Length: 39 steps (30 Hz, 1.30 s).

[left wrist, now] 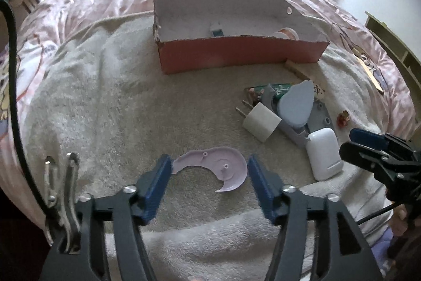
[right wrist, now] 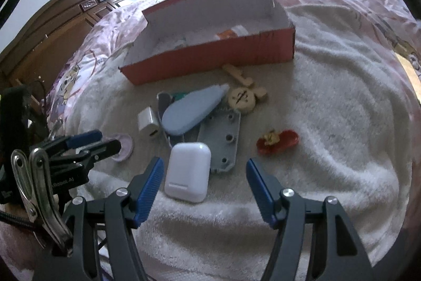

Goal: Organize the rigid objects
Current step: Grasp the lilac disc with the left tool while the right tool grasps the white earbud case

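My left fingers (left wrist: 209, 181) stand wide with the lilac shell (left wrist: 214, 169) loose between them on the towel (left wrist: 105, 96), near its front edge. My right fingers (right wrist: 204, 185) gape, empty, straddling the white case (right wrist: 188, 171), since the box (right wrist: 210, 54) at the towel's far edge takes such pieces.

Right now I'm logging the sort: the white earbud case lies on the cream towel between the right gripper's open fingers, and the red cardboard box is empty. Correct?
Not quite: the red cardboard box already holds a few small items, as the right wrist view shows. The rest stands: the white earbud case lies on the cream towel between the open right gripper fingers.
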Available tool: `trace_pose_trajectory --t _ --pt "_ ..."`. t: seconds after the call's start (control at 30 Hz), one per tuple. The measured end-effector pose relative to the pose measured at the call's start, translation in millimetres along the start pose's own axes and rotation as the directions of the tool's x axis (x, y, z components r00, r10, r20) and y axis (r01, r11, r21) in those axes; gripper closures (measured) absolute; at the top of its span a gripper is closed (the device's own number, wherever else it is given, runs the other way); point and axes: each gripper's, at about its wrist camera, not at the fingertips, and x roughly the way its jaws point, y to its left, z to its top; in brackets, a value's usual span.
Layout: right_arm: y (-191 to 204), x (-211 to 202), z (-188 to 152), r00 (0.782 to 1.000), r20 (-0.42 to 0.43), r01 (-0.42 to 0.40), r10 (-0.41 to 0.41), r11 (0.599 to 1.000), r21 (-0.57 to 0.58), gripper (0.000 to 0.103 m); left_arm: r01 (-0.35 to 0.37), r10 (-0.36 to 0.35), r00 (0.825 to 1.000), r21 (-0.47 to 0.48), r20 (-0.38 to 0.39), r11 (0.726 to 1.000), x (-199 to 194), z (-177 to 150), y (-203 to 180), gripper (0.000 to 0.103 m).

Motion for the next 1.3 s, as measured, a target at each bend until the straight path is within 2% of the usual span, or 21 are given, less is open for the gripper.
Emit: trace_pose_trajectory --t 0.07,0.33,0.63,0.7,0.87,0.93,1.2,1.3 --pt "0 3 -2 1.0 -0.015 -0.005 0.005 1.0 0.007 0.034 -0.008 0.008 1.0 0.026 -0.002 1.0 3 -2 -3 0.027" --pt "11 7 -5 0.999 -0.035 -0.007 0.006 1.0 -0.017 0.034 0.038 -0.037 0.999 0.031 -0.033 0.999 17 -7 -4 0.027" --pt "16 26 -12 0.995 -0.099 0.009 -0.011 1.0 -0.025 0.034 -0.007 0.007 1.0 0.086 0.004 0.996 25 -11 -10 0.026" --pt "18 28 -12 0.995 -0.101 0.016 -0.019 0.999 -0.034 0.032 -0.005 0.004 1.0 0.079 0.014 0.997 25 -11 -9 0.026" --pt "22 34 -14 0.995 -0.102 0.008 -0.014 0.998 -0.06 0.02 -0.015 0.013 1.0 0.075 0.021 0.997 27 -10 -10 0.026" --pt "25 35 -14 0.994 -0.106 0.015 -0.023 0.997 -0.079 0.017 -0.023 0.021 0.999 0.081 0.026 0.996 27 -10 -12 0.028" --pt "33 36 -17 0.993 -0.105 0.04 -0.052 0.993 -0.114 0.015 -0.045 0.043 0.998 0.038 0.048 0.998 19 -11 -2 0.063" --pt "34 35 -18 0.992 -0.094 0.068 -0.08 0.99 -0.122 0.021 -0.039 0.038 0.998 0.022 0.046 0.999 17 -12 2 0.065"
